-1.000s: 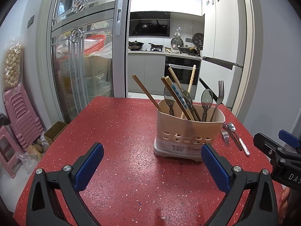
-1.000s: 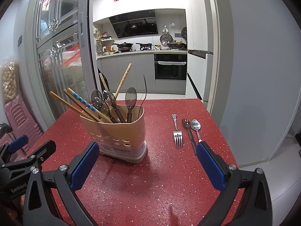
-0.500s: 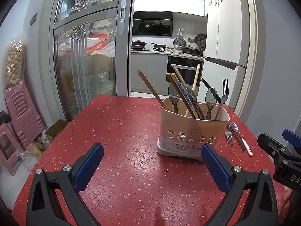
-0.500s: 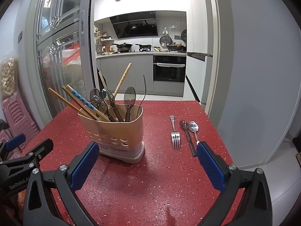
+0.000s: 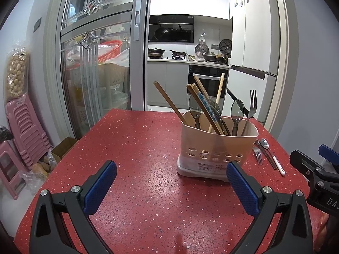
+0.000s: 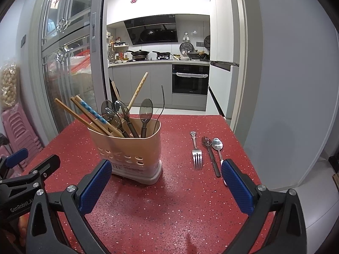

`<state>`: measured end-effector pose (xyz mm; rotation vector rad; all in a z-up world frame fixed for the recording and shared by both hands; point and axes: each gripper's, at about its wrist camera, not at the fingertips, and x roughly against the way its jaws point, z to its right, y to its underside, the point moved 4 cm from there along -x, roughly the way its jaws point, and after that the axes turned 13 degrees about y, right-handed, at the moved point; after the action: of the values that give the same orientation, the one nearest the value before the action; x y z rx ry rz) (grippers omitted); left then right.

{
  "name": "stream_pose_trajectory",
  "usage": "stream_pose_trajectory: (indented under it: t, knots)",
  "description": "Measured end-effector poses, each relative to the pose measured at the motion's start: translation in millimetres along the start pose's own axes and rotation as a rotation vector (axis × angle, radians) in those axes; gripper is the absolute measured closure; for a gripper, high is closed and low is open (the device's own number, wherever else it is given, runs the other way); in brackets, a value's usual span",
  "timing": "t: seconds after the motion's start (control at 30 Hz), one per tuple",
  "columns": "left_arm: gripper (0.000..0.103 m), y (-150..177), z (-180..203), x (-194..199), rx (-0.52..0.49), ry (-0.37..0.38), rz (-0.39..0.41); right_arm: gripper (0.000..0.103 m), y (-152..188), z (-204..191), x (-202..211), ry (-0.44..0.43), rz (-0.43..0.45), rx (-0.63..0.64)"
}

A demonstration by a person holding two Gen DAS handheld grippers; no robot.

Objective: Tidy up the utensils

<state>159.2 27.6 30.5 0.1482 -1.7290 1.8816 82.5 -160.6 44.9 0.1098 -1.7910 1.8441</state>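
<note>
White-handled spoon: handle end hidden behind my right tool. Left tool and right both spread wide, empty. Beige holder on red bench, crowded with chopsticks and spoons; fork and dark spoon lie flat at its 3 o'clock.

Utensil holder hides lower ends of chopsticks and spoons. Holder label text too small to read. Right claw pad covers white spoon handle end.
</note>
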Motion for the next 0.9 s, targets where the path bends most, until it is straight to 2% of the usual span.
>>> stream_pose_trajectory:
  t: [0.9]
  knots:
    - [0.0,-0.9,0.0,-3.0,0.005,-0.005,-0.002,0.0,0.1,0.0,0.5,-0.003,-0.004,-0.001]
